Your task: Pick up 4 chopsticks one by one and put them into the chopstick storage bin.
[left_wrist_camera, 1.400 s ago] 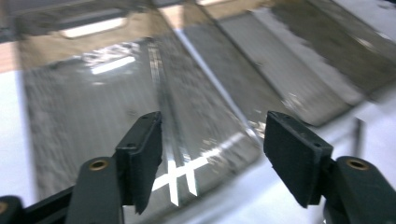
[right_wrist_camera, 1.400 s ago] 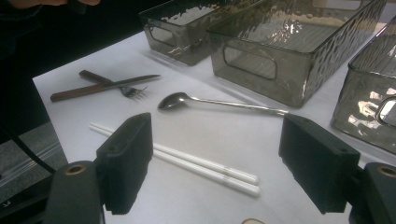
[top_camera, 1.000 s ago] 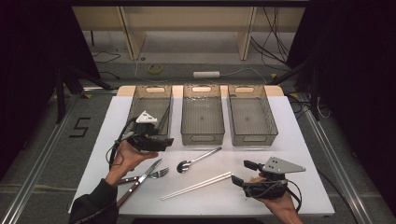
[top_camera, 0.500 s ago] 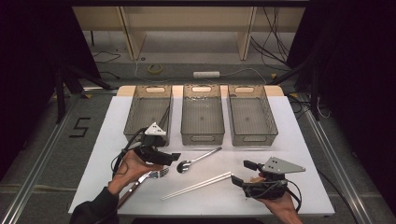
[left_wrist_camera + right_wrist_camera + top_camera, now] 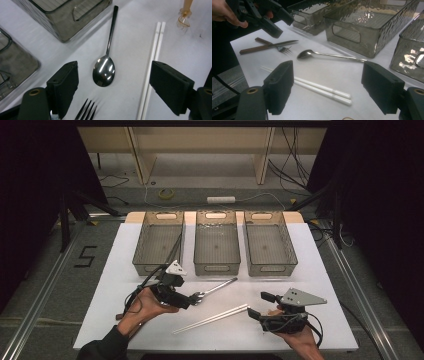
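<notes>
A steel spoon (image 5: pixel 103 71) lies on the white table, its handle (image 5: pixel 220 285) pointing toward the middle tray. My left gripper (image 5: pixel 186 299) hovers over the spoon's bowl, tilted down. Its jaws (image 5: pixel 115 72) are open and have just been opening a little wider; the bowl lies below the gap, untouched by the pads. A pair of white chopsticks (image 5: pixel 210 320) lies beside the spoon. My right gripper (image 5: pixel 260 304) rests at the table's front right, open and empty (image 5: pixel 329 75), facing the chopsticks (image 5: pixel 312 86) and the spoon (image 5: pixel 305 53).
Three smoky clear trays (image 5: pixel 150 265) (image 5: pixel 216 267) (image 5: pixel 272 267) stand in a row at the back. A fork (image 5: pixel 284 49) and a brown-handled knife (image 5: pixel 262 47) lie left of the spoon, under the left hand. Fork tines (image 5: pixel 87 112) show close below the left jaws.
The left hand has moved from beside the left tray, rightward and down toward the front, until its gripper is over the spoon's bowl. The right gripper has stayed still.
</notes>
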Demonstrator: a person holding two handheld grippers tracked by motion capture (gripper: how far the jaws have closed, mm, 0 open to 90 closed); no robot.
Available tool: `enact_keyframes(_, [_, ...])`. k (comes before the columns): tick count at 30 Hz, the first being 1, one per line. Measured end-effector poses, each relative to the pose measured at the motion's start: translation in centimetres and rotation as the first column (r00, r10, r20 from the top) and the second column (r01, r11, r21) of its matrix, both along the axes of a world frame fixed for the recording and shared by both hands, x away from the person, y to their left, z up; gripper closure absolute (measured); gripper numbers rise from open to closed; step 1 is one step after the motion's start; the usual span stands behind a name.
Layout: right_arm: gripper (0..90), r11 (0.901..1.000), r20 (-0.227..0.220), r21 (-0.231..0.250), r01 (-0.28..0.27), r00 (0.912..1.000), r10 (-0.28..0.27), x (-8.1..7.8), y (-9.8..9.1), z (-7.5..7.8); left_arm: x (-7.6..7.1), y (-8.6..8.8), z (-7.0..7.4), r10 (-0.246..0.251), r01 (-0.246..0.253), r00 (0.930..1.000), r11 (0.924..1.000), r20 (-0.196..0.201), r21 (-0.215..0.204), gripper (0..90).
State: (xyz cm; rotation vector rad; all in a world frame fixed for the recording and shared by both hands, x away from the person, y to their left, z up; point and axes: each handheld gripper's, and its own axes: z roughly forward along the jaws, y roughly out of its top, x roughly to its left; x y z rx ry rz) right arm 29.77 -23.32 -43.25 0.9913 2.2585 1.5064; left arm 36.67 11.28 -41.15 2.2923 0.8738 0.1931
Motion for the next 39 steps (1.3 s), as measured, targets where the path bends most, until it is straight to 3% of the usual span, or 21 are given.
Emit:
enact_keyframes(7, [27.0, 1.0000, 0.001, 0.002, 0.000, 1.0000, 0.000, 0.0, 0.0, 0.0, -0.3, -0.7, -0.6, -0.045, 0.047, 0.9981, 0.9979, -0.041, 0.045, 23.8])
enact_keyframes(13, [27.0, 1.0000, 0.000, 0.000, -0.002, 1.0000, 0.002, 0.0, 0.0, 0.0, -0.7, -1.5, -1.0, -0.079, 0.086, 0.9946, 0.9909, -0.067, 0.104, 26.1])
enact_keyframes(22, [27.0, 1.0000, -0.004, 0.002, -0.001, 1.0000, 0.001, 0.0, 0.0, 0.0, -1.1, -2.5, -1.8, -0.149, 0.163, 0.9841, 0.9743, -0.097, 0.156, 35.2])
enact_keyframes(34, [27.0, 1.0000, -0.005, 0.000, -0.005, 1.0000, 0.005, 0.0, 0.1, 0.0, -1.4, -3.8, -3.7, -0.215, 0.244, 0.9643, 0.9485, -0.155, 0.203, 55.6])
enact_keyframes(39, [27.0, 1.0000, -0.003, 0.000, -0.005, 1.0000, 0.005, 0.0, 0.1, 0.0, -1.5, -4.3, -4.2, -0.222, 0.254, 0.9613, 0.9442, -0.163, 0.210, 59.2])
